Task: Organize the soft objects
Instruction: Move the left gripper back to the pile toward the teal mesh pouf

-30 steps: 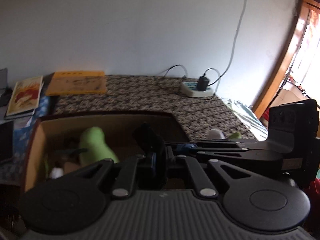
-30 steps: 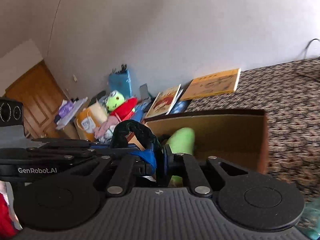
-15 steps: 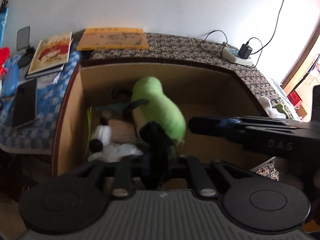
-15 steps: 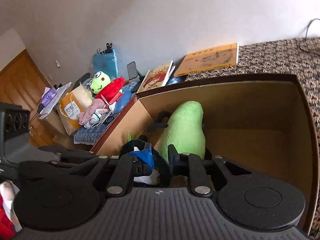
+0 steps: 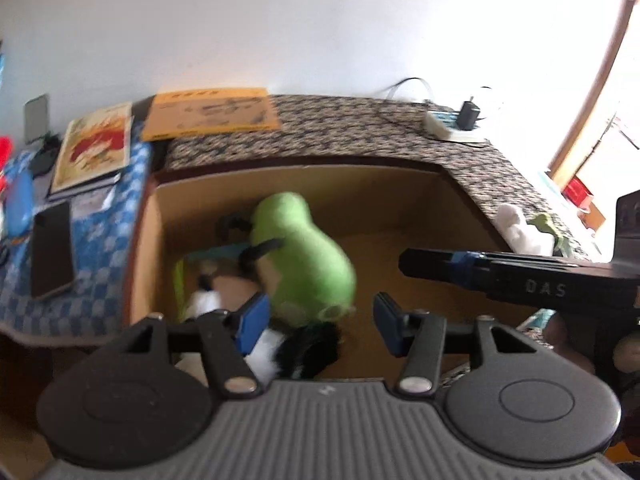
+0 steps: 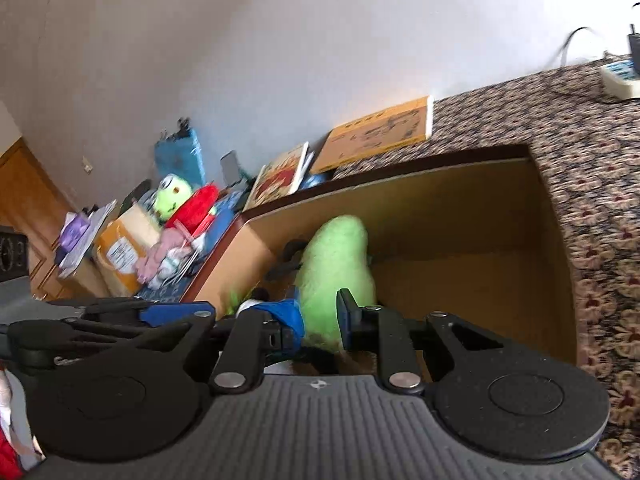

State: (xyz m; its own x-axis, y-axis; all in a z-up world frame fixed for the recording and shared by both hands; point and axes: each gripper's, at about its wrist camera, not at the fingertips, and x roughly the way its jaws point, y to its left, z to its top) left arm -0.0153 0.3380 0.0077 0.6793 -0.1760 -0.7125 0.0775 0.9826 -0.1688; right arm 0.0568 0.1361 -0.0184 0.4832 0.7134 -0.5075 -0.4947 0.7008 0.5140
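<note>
Both grippers, left gripper (image 5: 320, 318) and right gripper (image 6: 320, 320), hover spread and empty over the box (image 5: 400, 168), where that light, squashy green plush (image 5: 304, 256) looks best pinched mid-body.

A fuzzy green plush toy (image 5: 304, 256) is seen inside a matt brown cardboard box (image 5: 400, 188); patterned woven cloth (image 6: 592, 136) is seen behind.
</note>
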